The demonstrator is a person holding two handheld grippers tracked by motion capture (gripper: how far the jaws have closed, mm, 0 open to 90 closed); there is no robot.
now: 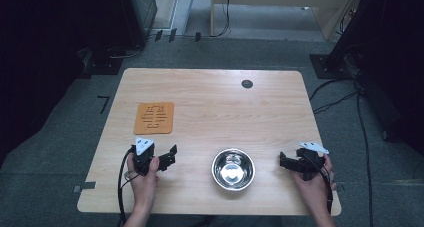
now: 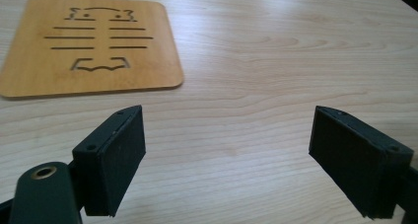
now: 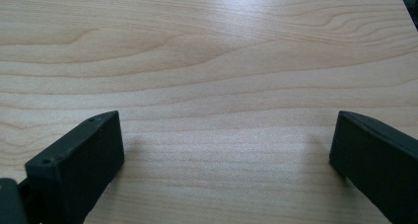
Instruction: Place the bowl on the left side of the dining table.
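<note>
Grey carpet and dark equipment ring a pale wooden tabletop (image 1: 210, 97) where, we judge, the work has not begun. At about nine o'clock lies an orange wooden trivet (image 1: 154, 118), flat and bare, its cut-out pattern plain in the left gripper view (image 2: 91, 44). We see the left gripper (image 1: 170, 157) at seven o'clock, held in one hand, jaws spread wide with nothing between them. Near six o'clock stands a steel bowl (image 1: 233, 169), upright, untouched, well apart from the trivet. At about four o'clock the right gripper (image 1: 284, 161) rests just as wide, empty, pointing toward the bowl. Everything seems left to do: we take it the bowl has yet to be gripped and carried, perhaps to the trivet. Glare hides whether the bowl holds anything. Ahead of the right gripper's own jaws we see bare wood grain, so its line on the bowl is hard to judge.
</note>
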